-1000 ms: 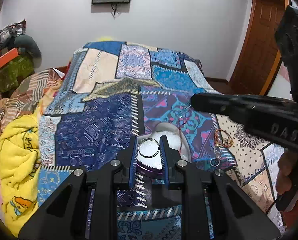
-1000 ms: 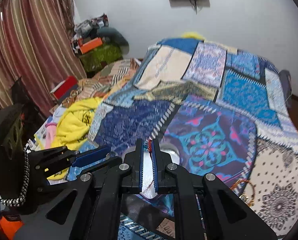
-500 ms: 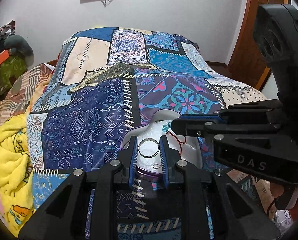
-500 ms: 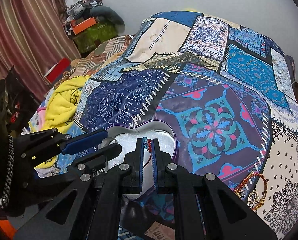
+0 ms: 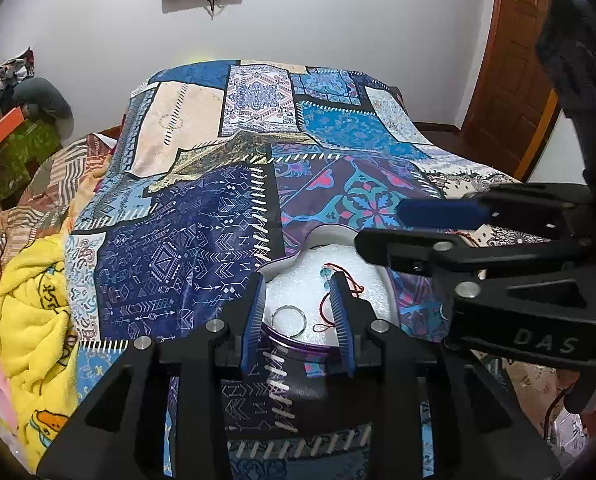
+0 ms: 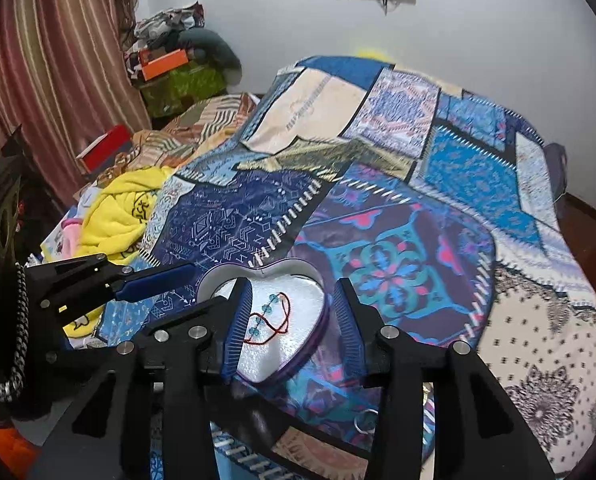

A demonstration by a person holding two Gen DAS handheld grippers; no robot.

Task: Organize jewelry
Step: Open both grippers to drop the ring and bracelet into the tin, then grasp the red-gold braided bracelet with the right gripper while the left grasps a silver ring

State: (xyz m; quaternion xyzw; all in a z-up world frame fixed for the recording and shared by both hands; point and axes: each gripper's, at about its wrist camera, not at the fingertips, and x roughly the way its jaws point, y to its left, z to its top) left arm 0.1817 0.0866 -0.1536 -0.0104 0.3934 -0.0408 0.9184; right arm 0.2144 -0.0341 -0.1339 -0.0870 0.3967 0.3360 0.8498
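Purple heart-shaped tin [image 6: 321, 322] with white lining lies on the patchwork bedspread [image 6: 397, 184], both claws spread above it.

Left wrist view: the left gripper [image 5: 298, 304], pressed nearer half a second ago, now gapes around the silver ring [image 5: 289, 316] lying in the tin [image 5: 298, 345]; the right gripper [image 5: 401, 228] reaches in level from the right.
Right wrist view: the right gripper [image 6: 292, 320], earlier pinching the red thread bracelet with teal beads [image 6: 269, 316], has let go; the bracelet lies on the lining, and the fingers straddle the tin.

Even light (perhaps motion-blurred), fisheye-warped edges
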